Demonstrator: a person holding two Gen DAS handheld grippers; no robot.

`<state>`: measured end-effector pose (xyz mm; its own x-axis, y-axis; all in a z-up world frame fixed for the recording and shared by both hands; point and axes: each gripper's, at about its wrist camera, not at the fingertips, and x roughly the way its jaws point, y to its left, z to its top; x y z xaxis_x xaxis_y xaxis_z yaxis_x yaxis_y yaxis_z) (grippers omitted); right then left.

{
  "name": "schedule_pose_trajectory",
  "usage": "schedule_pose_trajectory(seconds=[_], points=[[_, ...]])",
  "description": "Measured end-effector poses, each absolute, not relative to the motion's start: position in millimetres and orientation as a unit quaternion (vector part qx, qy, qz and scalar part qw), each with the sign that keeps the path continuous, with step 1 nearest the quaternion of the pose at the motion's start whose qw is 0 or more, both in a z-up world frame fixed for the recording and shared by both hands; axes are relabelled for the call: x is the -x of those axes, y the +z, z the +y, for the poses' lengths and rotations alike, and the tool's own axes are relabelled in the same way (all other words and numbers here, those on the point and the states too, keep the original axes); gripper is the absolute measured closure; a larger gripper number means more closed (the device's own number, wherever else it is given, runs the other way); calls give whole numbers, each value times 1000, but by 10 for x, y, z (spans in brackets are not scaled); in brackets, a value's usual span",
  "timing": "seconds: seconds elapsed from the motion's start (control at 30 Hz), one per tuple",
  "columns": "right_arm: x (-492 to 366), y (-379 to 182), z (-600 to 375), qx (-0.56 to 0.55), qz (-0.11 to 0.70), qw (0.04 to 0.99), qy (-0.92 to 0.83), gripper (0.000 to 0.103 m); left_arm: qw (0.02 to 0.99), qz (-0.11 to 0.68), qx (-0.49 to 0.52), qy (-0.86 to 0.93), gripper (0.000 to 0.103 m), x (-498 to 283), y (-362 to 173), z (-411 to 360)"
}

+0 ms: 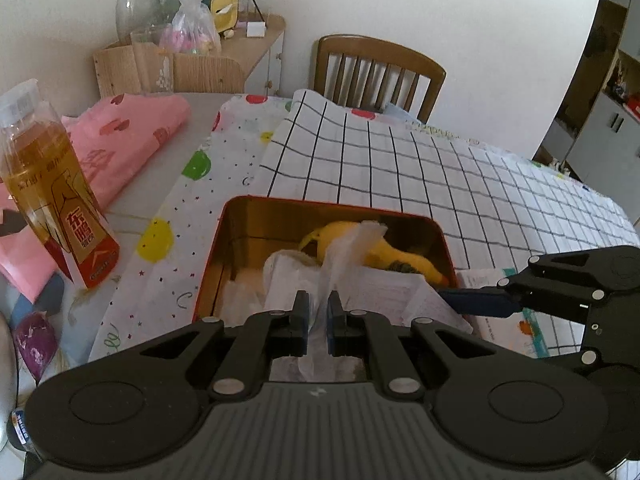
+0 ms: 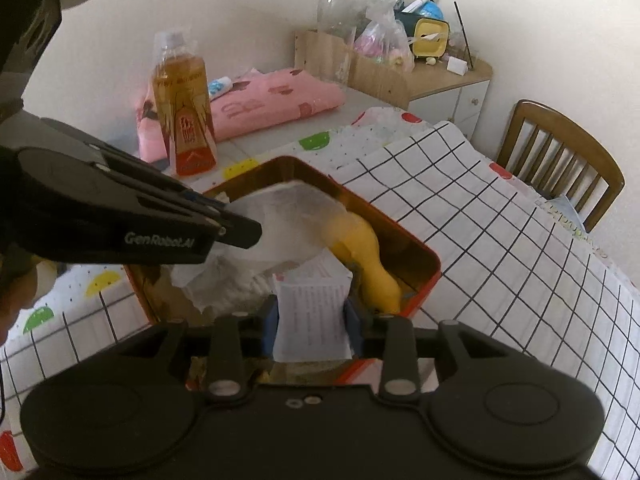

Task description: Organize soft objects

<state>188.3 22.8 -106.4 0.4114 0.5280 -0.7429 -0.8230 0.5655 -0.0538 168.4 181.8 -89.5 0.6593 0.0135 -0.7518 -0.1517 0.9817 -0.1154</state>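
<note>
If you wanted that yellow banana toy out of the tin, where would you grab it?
Probably the narrow neck of the yellow toy, from above: it lies flat along the wall of the tin, half under tissue and a printed sheet.

Left claw (image 1: 318, 312) pinching thin white tissue (image 1: 344, 256) — above red tin (image 1: 208, 264).

Drink bottle (image 1: 56, 196) stands beside pink cloth (image 1: 132, 136); wooden chair (image 1: 376, 74) behind.

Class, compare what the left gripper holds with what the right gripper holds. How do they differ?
The left gripper pinches thin, plain white tissue, crumpled and floppy. The right gripper clamps a folded paper, flat and printed with text. Both are white and sit over the red tin.
</note>
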Motion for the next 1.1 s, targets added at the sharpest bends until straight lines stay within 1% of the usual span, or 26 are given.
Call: schedule_pose_trajectory(seconds=[0.13, 0.3, 0.4, 0.43, 0.47, 0.53, 0.63, 0.77, 0.83, 0.93, 1.1], points=[[-1879, -1090, 217, 212, 353, 810, 418, 66, 904, 415, 90, 47, 94, -1685, -930, 1814], [-1868, -1086, 201, 217, 353, 807, 421, 61, 904, 415, 86, 48, 91, -1693, -933, 1797], [-1859, -1065, 182, 212, 353, 806, 425, 57, 905, 414, 88, 47, 79, -1690, -925, 1790], [-1854, -1054, 175, 209, 351, 808, 425, 54, 906, 412, 90, 45, 69, -1685, -919, 1791], [-1849, -1041, 166, 206, 350, 808, 426, 49, 907, 410, 91, 44, 49, -1685, -913, 1792], [-1838, -1025, 159, 204, 348, 810, 426, 48, 910, 401, 91, 42, 23, -1663, -890, 1789], [-1819, -1000, 148, 205, 345, 810, 427, 48, 914, 394, 92, 39, 23, -1636, -849, 1787], [-1766, -930, 85, 198, 337, 813, 432, 38, 916, 389, 93, 44, 23, -1590, -808, 1806], [-1745, -883, 47, 193, 334, 814, 434, 37, 916, 387, 94, 46, 23, -1565, -788, 1815], [-1721, -811, -24, 185, 327, 819, 433, 31, 918, 384, 90, 48, 23, -1517, -751, 1819], [-1693, -699, -165, 165, 324, 828, 426, 25, 922, 375, 79, 44, 20, -1414, -673, 1795]])
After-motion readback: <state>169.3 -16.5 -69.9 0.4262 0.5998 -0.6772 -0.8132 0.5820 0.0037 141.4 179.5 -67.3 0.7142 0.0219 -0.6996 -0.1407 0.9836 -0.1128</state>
